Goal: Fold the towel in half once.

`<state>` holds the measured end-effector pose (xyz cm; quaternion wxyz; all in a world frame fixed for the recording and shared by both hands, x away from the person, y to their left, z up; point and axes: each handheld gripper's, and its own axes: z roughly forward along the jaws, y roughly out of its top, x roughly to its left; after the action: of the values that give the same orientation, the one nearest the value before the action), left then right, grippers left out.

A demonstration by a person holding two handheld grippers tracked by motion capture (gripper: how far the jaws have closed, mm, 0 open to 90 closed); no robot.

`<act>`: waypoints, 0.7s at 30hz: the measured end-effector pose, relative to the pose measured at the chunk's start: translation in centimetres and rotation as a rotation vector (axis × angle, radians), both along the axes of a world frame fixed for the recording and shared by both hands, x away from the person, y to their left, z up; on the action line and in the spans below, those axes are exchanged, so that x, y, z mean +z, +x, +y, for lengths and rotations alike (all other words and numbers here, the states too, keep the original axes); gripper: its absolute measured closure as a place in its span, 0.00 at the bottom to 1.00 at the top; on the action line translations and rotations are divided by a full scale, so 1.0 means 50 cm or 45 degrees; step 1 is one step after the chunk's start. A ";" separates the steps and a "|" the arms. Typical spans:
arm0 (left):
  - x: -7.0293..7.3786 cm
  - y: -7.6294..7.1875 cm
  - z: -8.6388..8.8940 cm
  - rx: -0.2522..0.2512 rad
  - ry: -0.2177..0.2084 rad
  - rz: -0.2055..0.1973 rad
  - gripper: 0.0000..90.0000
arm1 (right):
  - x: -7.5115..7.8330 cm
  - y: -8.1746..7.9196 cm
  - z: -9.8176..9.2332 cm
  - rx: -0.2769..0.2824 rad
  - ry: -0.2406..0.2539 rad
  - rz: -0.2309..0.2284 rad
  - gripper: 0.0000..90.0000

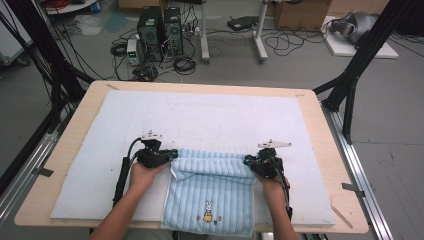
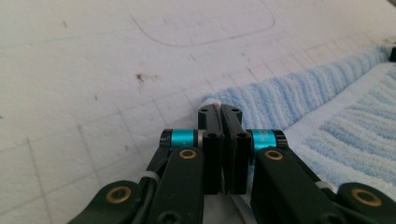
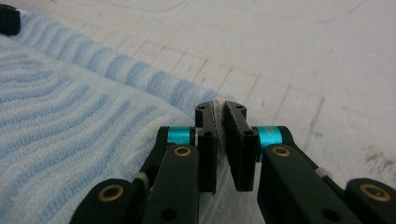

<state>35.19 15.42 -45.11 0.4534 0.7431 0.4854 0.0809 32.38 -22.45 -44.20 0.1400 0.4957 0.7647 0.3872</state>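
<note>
Fingers of the left gripper point(image 1: 173, 154) and right gripper point(image 1: 248, 161) are each pinching a far corner of the blue towel point(image 1: 212, 192), which is lying on the table point(image 1: 320, 110); grasping looks done, folding is remaining.

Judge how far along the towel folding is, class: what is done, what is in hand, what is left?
Done: the towel lies on the mat, its far end doubled into a fold. In hand: the left gripper and right gripper each pinch a far corner, jaws shut on cloth. Left: probably another fold, since the near end overhangs the table.
</note>
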 end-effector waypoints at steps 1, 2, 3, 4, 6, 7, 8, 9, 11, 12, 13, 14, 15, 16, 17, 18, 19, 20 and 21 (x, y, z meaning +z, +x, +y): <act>0.001 0.003 0.002 0.012 -0.021 -0.005 0.97 | 0.002 0.006 -0.002 -0.011 0.013 -0.003 0.93; 0.006 0.009 0.003 0.017 -0.024 0.006 0.97 | 0.003 0.012 -0.003 -0.015 0.014 -0.014 0.93; 0.010 0.011 0.003 0.016 -0.030 -0.006 0.97 | 0.005 0.020 -0.001 -0.022 0.006 -0.024 0.93; 0.016 0.014 0.003 0.027 -0.047 -0.020 0.97 | 0.006 0.025 0.000 -0.022 -0.002 -0.029 0.93; 0.030 0.023 0.003 0.030 -0.064 -0.048 0.97 | 0.009 0.038 0.002 -0.034 -0.014 -0.052 0.93; 0.037 0.031 0.003 0.029 -0.050 -0.043 0.97 | 0.010 0.043 0.002 -0.037 -0.015 -0.055 0.93; 0.042 0.039 0.004 0.030 -0.053 -0.039 0.97 | 0.011 0.050 0.002 -0.041 -0.015 -0.065 0.93; 0.047 0.047 0.005 0.046 -0.067 -0.054 0.97 | 0.014 0.057 0.003 -0.045 -0.013 -0.075 0.93; 0.054 0.062 0.011 0.070 -0.095 -0.065 0.97 | 0.021 0.071 0.007 -0.041 -0.022 -0.103 0.93; 0.057 0.069 0.013 0.063 -0.081 -0.062 0.97 | 0.025 0.080 0.011 -0.040 -0.028 -0.120 0.93; 0.060 0.077 0.015 0.078 -0.089 -0.089 0.97 | 0.027 0.087 0.013 -0.036 -0.036 -0.128 0.93; 0.061 0.079 0.017 0.084 -0.097 -0.101 0.97 | 0.031 0.098 0.018 -0.030 -0.048 -0.132 0.93; 0.061 0.085 0.024 0.120 -0.134 -0.112 0.97 | 0.033 0.101 0.019 -0.030 -0.051 -0.137 0.93; 0.058 0.089 0.027 0.124 -0.133 -0.100 0.97 | 0.038 0.114 0.022 -0.034 -0.044 -0.146 0.93; 0.055 0.098 0.029 0.116 -0.102 -0.068 0.97 | 0.041 0.121 0.024 -0.038 -0.035 -0.145 0.93; 0.054 0.102 0.031 0.119 -0.094 -0.071 0.97 | 0.046 0.131 0.028 -0.038 -0.038 -0.153 0.93; 0.055 0.104 0.032 0.128 -0.103 -0.080 0.97 | 0.049 0.138 0.033 -0.038 -0.047 -0.161 0.93; 0.057 0.106 0.033 0.139 -0.108 -0.104 0.97 | 0.051 0.143 0.037 -0.038 -0.063 -0.164 0.93; 0.057 0.108 0.033 0.147 -0.116 -0.119 0.97 | 0.052 0.150 0.041 -0.037 -0.082 -0.165 0.93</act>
<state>40.57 17.09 -42.25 0.5033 0.6880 0.5090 0.1194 39.88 -20.38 -41.62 0.2108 0.4758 0.7587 0.3917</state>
